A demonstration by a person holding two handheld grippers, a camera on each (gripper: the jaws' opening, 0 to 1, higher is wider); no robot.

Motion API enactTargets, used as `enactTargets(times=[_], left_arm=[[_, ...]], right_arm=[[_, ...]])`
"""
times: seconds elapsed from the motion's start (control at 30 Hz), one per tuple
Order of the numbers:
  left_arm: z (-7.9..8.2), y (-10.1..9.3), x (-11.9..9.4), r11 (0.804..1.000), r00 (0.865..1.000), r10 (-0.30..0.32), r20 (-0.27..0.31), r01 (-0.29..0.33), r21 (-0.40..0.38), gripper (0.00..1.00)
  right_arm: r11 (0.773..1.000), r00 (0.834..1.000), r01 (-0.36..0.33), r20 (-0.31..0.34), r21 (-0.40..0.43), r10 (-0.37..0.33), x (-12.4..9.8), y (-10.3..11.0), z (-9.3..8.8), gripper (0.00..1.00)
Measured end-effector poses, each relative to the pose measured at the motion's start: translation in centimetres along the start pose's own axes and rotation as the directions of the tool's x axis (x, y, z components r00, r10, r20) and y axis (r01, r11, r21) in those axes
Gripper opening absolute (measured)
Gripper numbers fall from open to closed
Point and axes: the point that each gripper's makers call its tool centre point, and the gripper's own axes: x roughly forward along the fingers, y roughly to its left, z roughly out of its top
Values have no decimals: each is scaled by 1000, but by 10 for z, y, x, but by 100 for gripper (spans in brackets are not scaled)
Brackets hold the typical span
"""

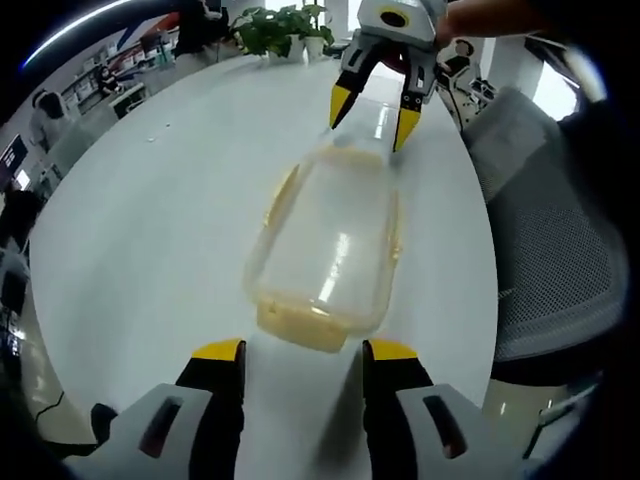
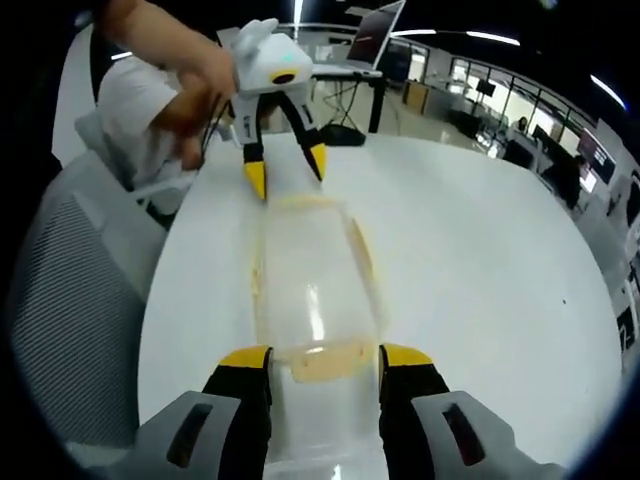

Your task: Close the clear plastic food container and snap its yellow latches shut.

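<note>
A clear plastic food container [image 1: 325, 240] lies lengthways on the white table [image 1: 150, 230], lid on top. It has a yellow latch [image 1: 300, 325] at its near end and yellow latches along both long sides. My left gripper [image 1: 303, 352] stands open just short of that near end. My right gripper [image 1: 372, 115] hovers open at the far end, its yellow tips straddling the container's corner. In the right gripper view the container [image 2: 310, 290] runs away from my open right gripper [image 2: 325, 358]. An end latch [image 2: 325, 362] lies between its jaws, and the left gripper [image 2: 286, 170] sits open at the other end.
A grey mesh office chair [image 1: 550, 270] stands against the table's edge, also visible as the chair [image 2: 70, 300]. A potted plant [image 1: 285, 30] sits at the far rim. A laptop [image 2: 375, 35] stands at the back. A person's hand [image 2: 190, 90] holds the left gripper.
</note>
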Motion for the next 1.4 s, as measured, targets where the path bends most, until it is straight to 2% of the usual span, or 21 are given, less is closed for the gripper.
enactTargets(times=[0.27,0.53,0.7,0.97,1.4], left_arm=[[0,1,5,999,1000,-13,-19,14,35,47],[3,0,11,994,998,-33,-45,37,107,47],[5,2,12,992,998,-45,-49,50,119,47],[2,-1,15,977,994,-57,-90,74,198,46],[6,-5,18,966,991,-96,-97,117,233,45]], right_arm=[[1000,999,-20,-28,-19,19,4,-2,-2,41],[996,995,-50,-84,-67,44,10,-4,-9,41],[995,993,-65,-103,-78,57,13,-4,-10,41],[993,987,-88,-145,-83,75,18,-3,-18,41],[984,975,-124,-198,-130,97,24,-2,-23,41]])
